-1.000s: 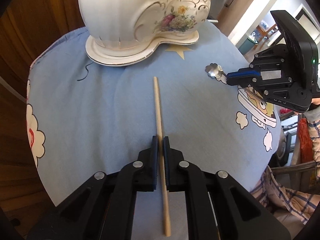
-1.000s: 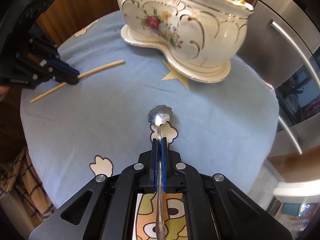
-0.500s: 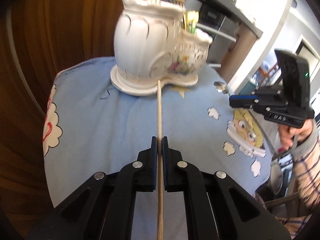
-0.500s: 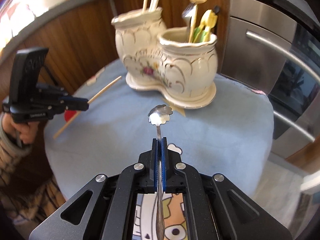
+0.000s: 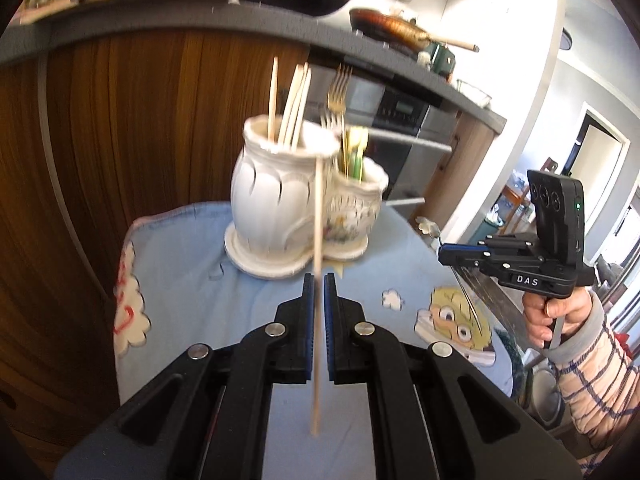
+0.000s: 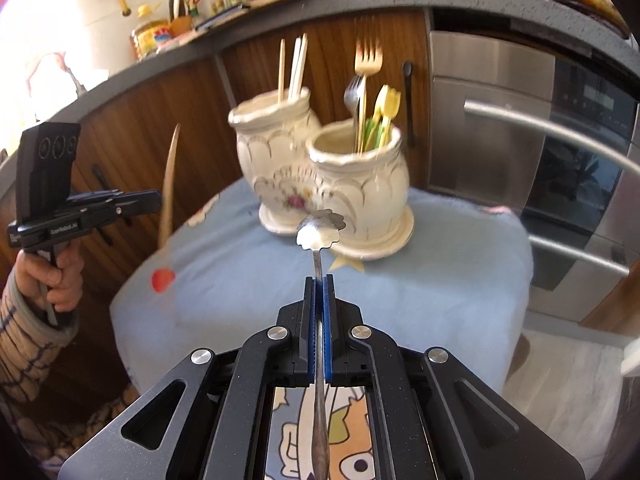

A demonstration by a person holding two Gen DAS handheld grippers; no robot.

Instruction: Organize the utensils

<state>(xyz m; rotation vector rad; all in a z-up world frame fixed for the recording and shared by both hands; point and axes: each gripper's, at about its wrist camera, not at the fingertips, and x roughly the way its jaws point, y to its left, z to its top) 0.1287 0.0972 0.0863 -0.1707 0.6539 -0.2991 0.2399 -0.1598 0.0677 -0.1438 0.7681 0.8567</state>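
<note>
Left wrist view: the left hand-held gripper [image 5: 319, 292], clenched on the chopstick [image 5: 318, 216], has lifted it off the surface [image 5: 180, 280] toward the holder [image 5: 280, 196]; right hand-held gripper [image 6: 319, 292] grasps the spoon [image 6: 320, 236], likewise raised, both seemingly ready for insertion

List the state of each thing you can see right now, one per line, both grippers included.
Left gripper: shut on the thin wooden chopstick, lifted off the cloth.
Right gripper: shut on the silver flower-bowled spoon, held in the air.
Cream double ceramic utensil holder: upright on the blue cartoon cloth.
Its taller pot: holds wooden chopsticks.
Its shorter pot: holds forks and yellow-green utensils.
</note>
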